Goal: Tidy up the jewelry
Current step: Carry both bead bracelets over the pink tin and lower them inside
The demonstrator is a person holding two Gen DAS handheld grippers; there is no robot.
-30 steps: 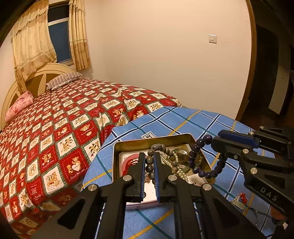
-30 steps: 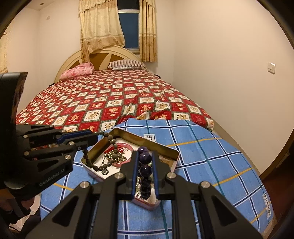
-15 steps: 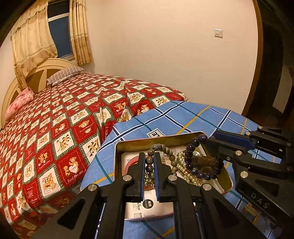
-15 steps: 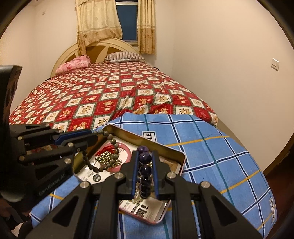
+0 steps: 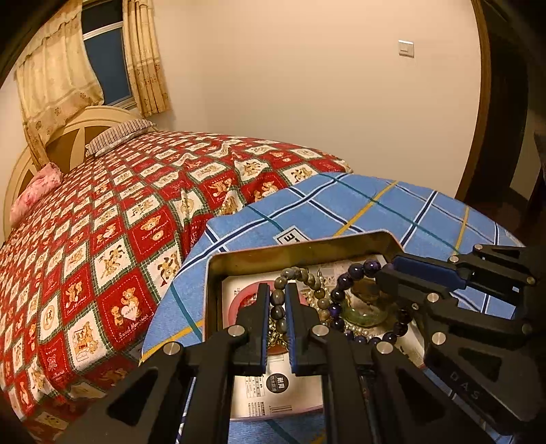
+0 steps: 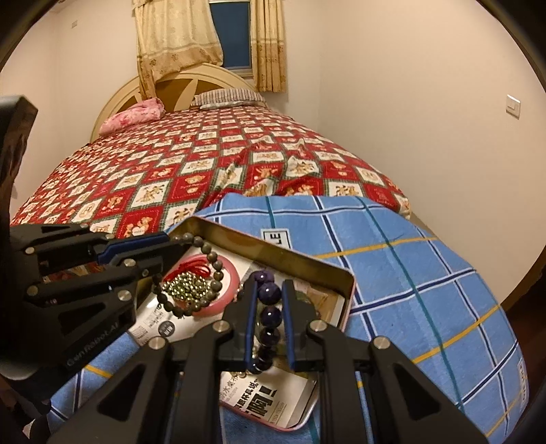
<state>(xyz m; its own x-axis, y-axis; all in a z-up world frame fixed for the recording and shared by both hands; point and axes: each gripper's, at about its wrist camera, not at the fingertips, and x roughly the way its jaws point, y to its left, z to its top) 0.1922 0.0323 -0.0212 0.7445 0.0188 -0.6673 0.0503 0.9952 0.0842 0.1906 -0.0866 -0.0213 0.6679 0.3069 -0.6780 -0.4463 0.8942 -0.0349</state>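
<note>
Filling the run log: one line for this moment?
left gripper: shut on grey bracelet | right gripper: shut on purple bracelet | both over tin

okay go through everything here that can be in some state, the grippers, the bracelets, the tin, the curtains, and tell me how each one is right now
Left gripper: shut on the grey bead bracelet.
Right gripper: shut on the purple bead bracelet.
Grey bead bracelet: held over the tin.
Purple bead bracelet: held over the tin.
Tin: open, no lid on, jewelry inside.
Curtains: partly drawn, dark window showing.
</note>
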